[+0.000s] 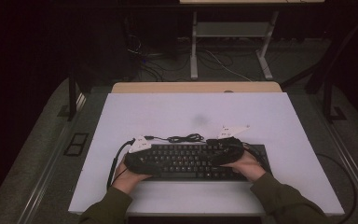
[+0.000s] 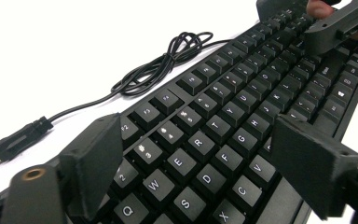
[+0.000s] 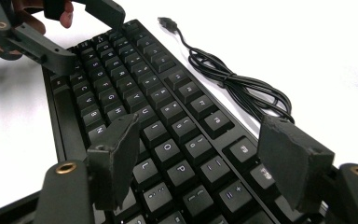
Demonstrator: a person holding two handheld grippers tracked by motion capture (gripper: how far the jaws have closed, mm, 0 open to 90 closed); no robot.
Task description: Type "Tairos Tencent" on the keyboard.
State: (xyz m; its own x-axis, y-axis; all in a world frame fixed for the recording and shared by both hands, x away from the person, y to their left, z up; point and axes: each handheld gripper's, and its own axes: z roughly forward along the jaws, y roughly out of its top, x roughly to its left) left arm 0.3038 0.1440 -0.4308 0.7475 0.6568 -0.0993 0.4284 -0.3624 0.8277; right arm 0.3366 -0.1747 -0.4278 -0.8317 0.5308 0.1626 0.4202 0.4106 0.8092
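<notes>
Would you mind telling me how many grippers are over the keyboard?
2: the left gripper over the keyboard's left end, the right gripper over its right end.

The high view looks forward and down from above the near edge of the table (image 1: 121, 116). Both gripper views sit close over the keyboard (image 2: 223, 116), facing each other, sharing its keys and probably the coiled cable (image 3: 242, 88) at 12 o'clock.

We see a white tabletop (image 1: 168, 112), a wooden edge (image 1: 196, 87) behind it, and metal desk legs (image 1: 194, 51) on dark floor beyond.
</notes>
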